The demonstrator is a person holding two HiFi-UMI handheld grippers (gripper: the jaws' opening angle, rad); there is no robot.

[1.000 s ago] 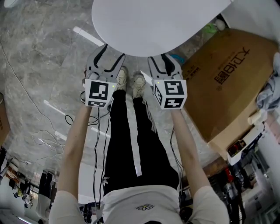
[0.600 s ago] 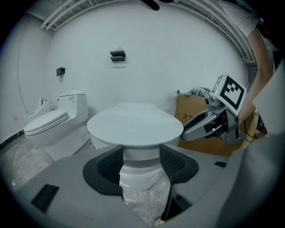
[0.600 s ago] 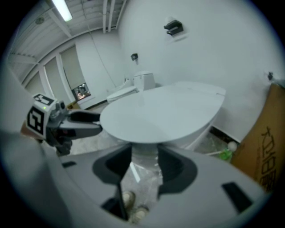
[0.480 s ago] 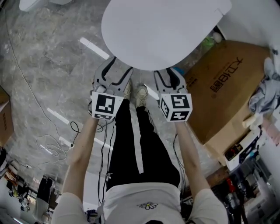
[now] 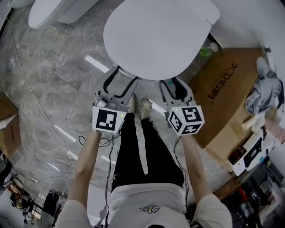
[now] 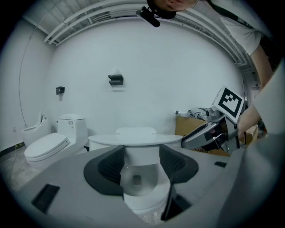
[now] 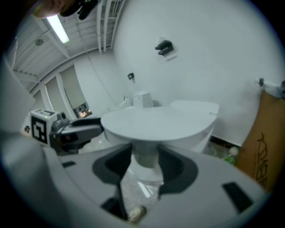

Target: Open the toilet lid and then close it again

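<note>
The toilet's white oval lid (image 5: 156,35) lies shut and flat on the bowl. My left gripper (image 5: 124,76) and right gripper (image 5: 171,83) hover side by side just in front of and below the lid's front rim, touching nothing. In the left gripper view the lid (image 6: 133,139) is a thin edge above the open left gripper (image 6: 140,165), with the bowl showing in the gap. Seen from the right gripper view, the lid (image 7: 156,122) spreads above the open right gripper (image 7: 144,167). Neither gripper holds anything.
A big cardboard box (image 5: 222,93) stands right of the toilet with a grey cloth (image 5: 262,89) on it. A second toilet (image 5: 53,11) is at the upper left. Cables (image 5: 58,156) trail on the marble floor, and another box (image 5: 9,129) sits at the left edge.
The head view has shifted so more of the lid and its hinge end show. Both grippers stay open near the lid's front rim, a little lower in the frame.
</note>
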